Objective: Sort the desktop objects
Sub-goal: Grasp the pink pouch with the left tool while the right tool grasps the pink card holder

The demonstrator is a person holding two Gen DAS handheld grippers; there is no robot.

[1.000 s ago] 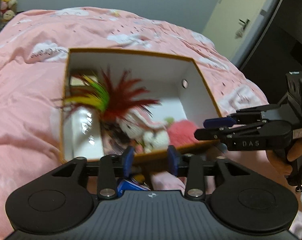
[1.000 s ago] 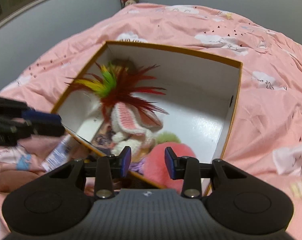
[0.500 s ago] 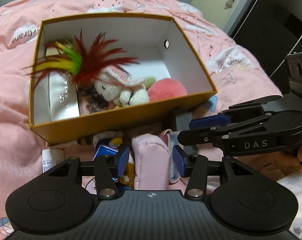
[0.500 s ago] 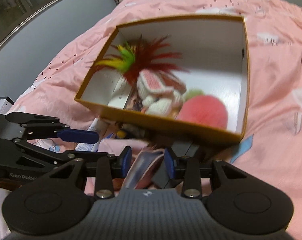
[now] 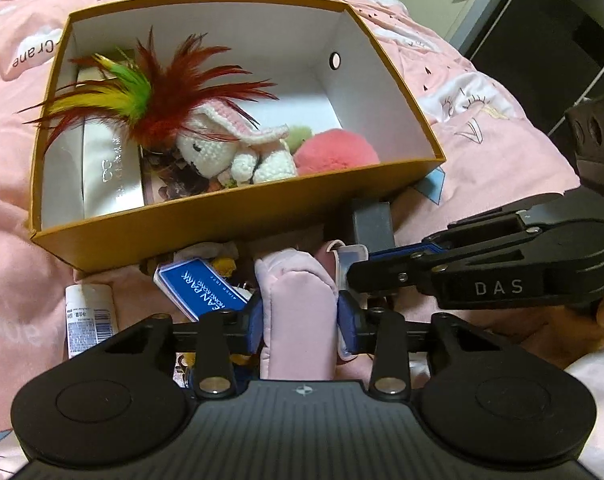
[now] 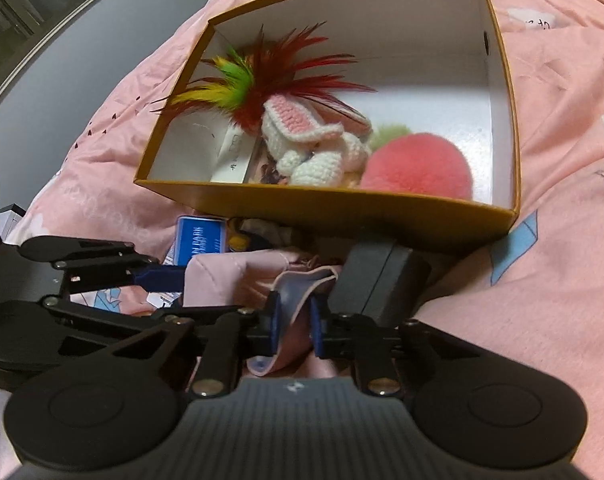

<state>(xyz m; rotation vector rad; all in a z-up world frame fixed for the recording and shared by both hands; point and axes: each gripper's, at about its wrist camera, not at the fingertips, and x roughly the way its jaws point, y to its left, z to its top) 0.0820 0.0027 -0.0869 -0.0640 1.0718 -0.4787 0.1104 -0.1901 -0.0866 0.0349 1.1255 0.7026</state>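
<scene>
Two jaws closing on padded pale-pink pouch [image 5: 298, 304], flap [image 6: 298, 284] blue-lined.

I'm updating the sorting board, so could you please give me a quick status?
Left tool closing around pink pouch. Right tool closing on its flap. Orange box just ahead, already holding toys.

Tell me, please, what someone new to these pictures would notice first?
Probably the red, yellow and green feather tuft sticking up from the open orange box on the pink bedspread, above a crocheted rabbit and a pink pompom. Just in front of the box, both grippers are closing on a pale pink pouch: the left gripper around its padded body, the right gripper on its flap.
</scene>
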